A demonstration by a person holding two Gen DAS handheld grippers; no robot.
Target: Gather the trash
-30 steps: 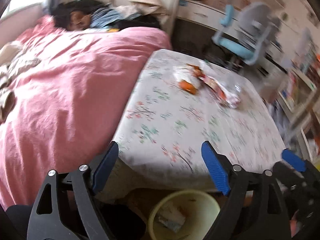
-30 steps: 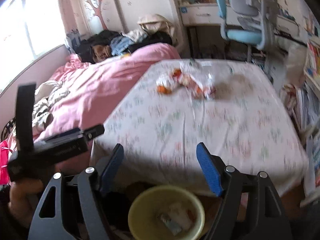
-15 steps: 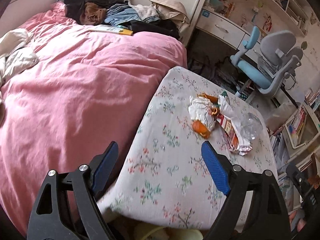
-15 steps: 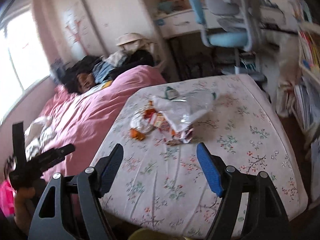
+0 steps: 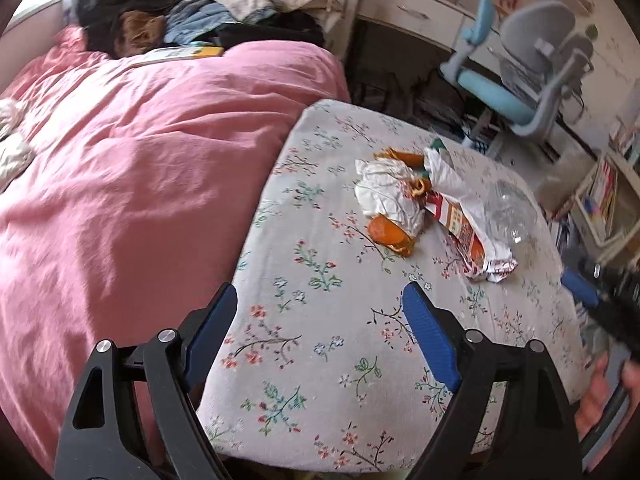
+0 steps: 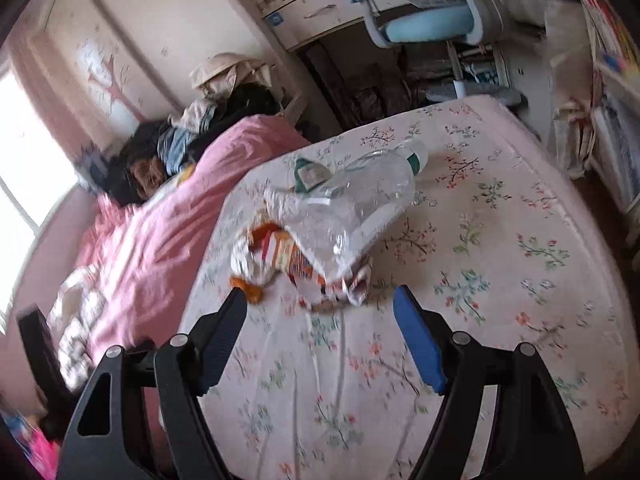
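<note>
A heap of trash lies on the floral-clothed table (image 5: 320, 320): a crumpled white and orange wrapper (image 5: 390, 204), a red and white snack bag (image 5: 468, 236) and a clear plastic bottle (image 5: 512, 212). In the right wrist view the bottle (image 6: 360, 204) lies on the snack bag (image 6: 304, 264), just ahead of the fingertips. My left gripper (image 5: 320, 312) is open and empty over the near part of the table, short of the heap. My right gripper (image 6: 320, 312) is open and empty, close to the heap; it also shows at the right edge of the left wrist view (image 5: 600, 300).
A bed with a pink quilt (image 5: 140, 160) adjoins the table's left side, with clothes piled at its far end (image 5: 192, 24). A blue and grey desk chair (image 5: 520, 80) and a white desk (image 5: 420, 4) stand beyond the table. Shelves with books (image 5: 608, 192) are at the right.
Both grippers have risen from beside the yellow bin under the table edge and moved forward over the table toward the trash heap. The bin has dropped out of view. Both stay open.
</note>
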